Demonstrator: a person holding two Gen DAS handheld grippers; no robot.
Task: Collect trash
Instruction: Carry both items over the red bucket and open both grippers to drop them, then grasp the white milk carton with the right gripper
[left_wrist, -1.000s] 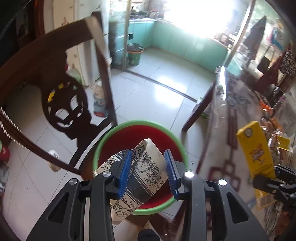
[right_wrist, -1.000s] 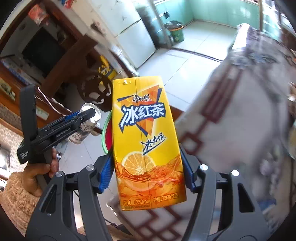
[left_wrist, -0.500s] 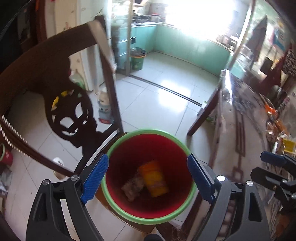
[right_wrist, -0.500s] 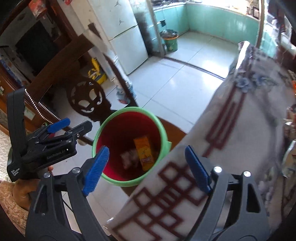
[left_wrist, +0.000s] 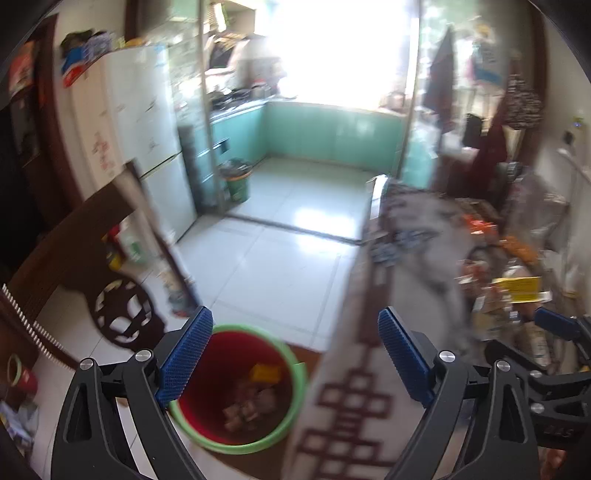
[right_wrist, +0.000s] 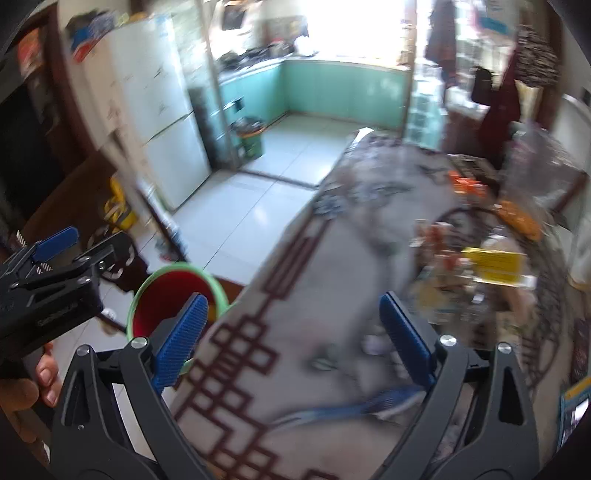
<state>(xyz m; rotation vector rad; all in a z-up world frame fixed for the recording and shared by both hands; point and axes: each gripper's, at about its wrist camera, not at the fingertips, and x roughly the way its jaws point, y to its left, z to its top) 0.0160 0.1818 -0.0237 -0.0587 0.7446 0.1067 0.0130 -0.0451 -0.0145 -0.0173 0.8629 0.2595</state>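
Note:
A red bin with a green rim (left_wrist: 240, 391) stands on the floor beside the table; it holds a yellow carton (left_wrist: 265, 372) and crumpled paper (left_wrist: 247, 406). It also shows in the right wrist view (right_wrist: 173, 295). My left gripper (left_wrist: 295, 358) is open and empty, above the bin's right side and the table edge. My right gripper (right_wrist: 291, 339) is open and empty over the patterned tablecloth (right_wrist: 332, 277). A yellow box (right_wrist: 493, 264) lies among clutter on the table; it also shows in the left wrist view (left_wrist: 519, 288).
A carved wooden chair (left_wrist: 92, 266) stands left of the bin. A white fridge (right_wrist: 155, 110) and a green floor bin (left_wrist: 236, 184) are further back. Packets and wrappers (right_wrist: 472, 295) crowd the table's right side. A blue-handled item (right_wrist: 351, 408) lies near my right gripper. The frames are blurred.
Both grippers opened and dropped the paper cup and the yellow tea carton into the bin. Both have since swung up and right toward the table.

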